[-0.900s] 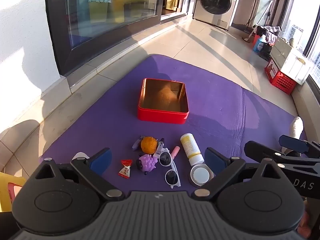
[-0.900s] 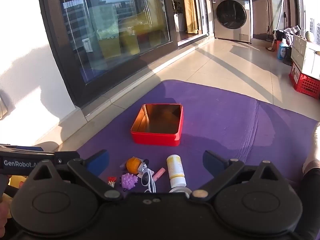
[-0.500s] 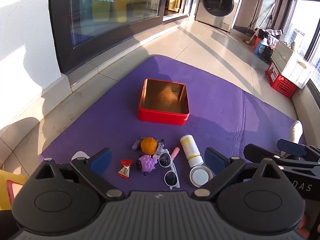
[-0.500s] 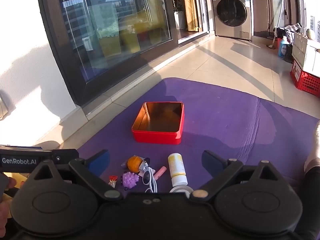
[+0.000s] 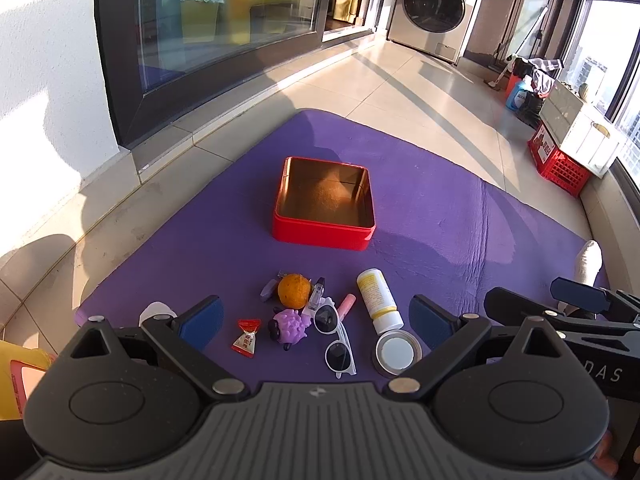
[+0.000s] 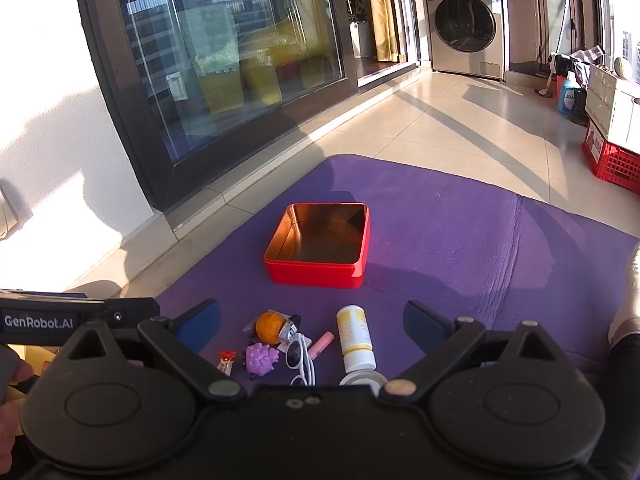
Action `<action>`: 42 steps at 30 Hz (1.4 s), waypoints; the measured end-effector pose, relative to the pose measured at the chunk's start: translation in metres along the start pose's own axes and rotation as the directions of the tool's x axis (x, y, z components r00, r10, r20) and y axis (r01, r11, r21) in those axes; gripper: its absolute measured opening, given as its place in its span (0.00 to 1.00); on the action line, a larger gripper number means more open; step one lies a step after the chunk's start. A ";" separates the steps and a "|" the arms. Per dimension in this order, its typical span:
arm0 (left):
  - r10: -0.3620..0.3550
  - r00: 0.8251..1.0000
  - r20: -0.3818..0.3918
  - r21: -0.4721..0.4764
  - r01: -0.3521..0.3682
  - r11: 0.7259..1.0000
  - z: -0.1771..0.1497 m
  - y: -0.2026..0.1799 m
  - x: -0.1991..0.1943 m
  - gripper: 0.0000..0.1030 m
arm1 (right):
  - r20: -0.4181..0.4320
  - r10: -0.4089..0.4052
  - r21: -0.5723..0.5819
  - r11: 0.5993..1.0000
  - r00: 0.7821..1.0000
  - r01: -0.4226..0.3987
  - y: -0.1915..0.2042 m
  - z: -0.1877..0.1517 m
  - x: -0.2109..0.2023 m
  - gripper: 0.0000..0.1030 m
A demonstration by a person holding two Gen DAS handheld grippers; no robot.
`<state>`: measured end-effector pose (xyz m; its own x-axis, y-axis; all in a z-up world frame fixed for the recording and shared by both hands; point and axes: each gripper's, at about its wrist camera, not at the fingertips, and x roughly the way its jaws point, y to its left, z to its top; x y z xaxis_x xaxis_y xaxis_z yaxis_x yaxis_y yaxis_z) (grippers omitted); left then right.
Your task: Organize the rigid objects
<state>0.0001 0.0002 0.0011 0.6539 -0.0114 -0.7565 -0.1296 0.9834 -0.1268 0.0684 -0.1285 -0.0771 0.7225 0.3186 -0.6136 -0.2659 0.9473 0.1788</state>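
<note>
An open, empty red tin box point(image 5: 325, 210) point(image 6: 318, 245) sits on a purple mat point(image 5: 460, 216). In front of it lie an orange point(image 5: 294, 290) point(image 6: 269, 327), a purple spiky toy point(image 5: 291, 326) point(image 6: 261, 357), white sunglasses point(image 5: 334, 336) point(image 6: 300, 356), a pink tube point(image 5: 346, 304) point(image 6: 321, 343), a white bottle with yellow label point(image 5: 378, 298) point(image 6: 354, 338), a round lid point(image 5: 397, 353) point(image 6: 362, 380) and a red wrapped candy point(image 5: 246, 338) point(image 6: 226, 360). My left gripper point(image 5: 316, 320) and right gripper point(image 6: 312, 322) are both open and empty, held above the items.
A washing machine point(image 5: 436, 14) stands at the far end of the tiled floor. A red crate with white boxes point(image 5: 560, 160) is at the right. Glass sliding doors point(image 6: 224, 60) line the left. A white-socked foot point(image 5: 588, 260) rests on the mat's right edge.
Both views have shifted slightly; the box and items sit a little higher in the right wrist view. Nothing was picked up or moved.
</note>
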 end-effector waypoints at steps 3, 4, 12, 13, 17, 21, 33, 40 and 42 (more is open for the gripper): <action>0.001 1.000 0.001 0.002 -0.001 1.000 -0.001 -0.001 0.000 0.97 | -0.001 0.000 0.000 1.000 1.000 0.000 0.000 0.000 0.000 0.95; 0.001 1.000 0.001 0.003 -0.001 1.000 -0.001 0.000 -0.001 0.97 | -0.001 0.000 0.000 1.000 1.000 0.000 0.000 0.000 0.000 0.94; -0.003 1.000 -0.001 -0.002 0.003 1.000 0.000 -0.001 -0.001 0.97 | -0.002 0.001 0.001 1.000 1.000 -0.001 0.000 0.001 0.000 0.94; -0.005 1.000 -0.001 -0.004 0.005 1.000 0.000 -0.001 -0.001 0.97 | -0.002 0.001 0.002 1.000 1.000 -0.001 0.000 0.001 0.000 0.94; -0.009 1.000 -0.005 -0.006 0.009 1.000 0.002 0.002 0.000 0.97 | -0.003 0.003 0.002 1.000 1.000 -0.003 0.000 0.001 0.000 0.94; -0.011 1.000 -0.012 -0.014 0.011 1.000 0.003 0.004 0.005 0.97 | -0.008 0.011 0.001 1.000 1.000 -0.011 -0.002 -0.001 0.002 0.94; 0.018 1.000 0.008 0.071 -0.019 0.997 0.052 0.008 0.042 0.97 | -0.031 0.016 -0.048 0.999 0.999 -0.017 -0.018 0.018 0.037 0.91; -0.020 0.998 -0.060 0.086 0.025 0.996 0.076 0.016 0.095 0.97 | -0.075 -0.001 -0.082 0.997 0.997 -0.006 -0.028 0.029 0.084 0.89; -0.023 0.996 -0.081 0.080 0.029 0.996 0.080 0.020 0.112 0.97 | -0.087 -0.007 -0.085 0.996 0.996 -0.001 -0.030 0.030 0.099 0.89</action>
<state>0.1305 0.0336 -0.0346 0.5943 -0.0483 -0.8028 -0.0502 0.9940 -0.0969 0.1674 -0.1245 -0.1202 0.6657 0.3080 -0.6797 -0.3195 0.9408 0.1134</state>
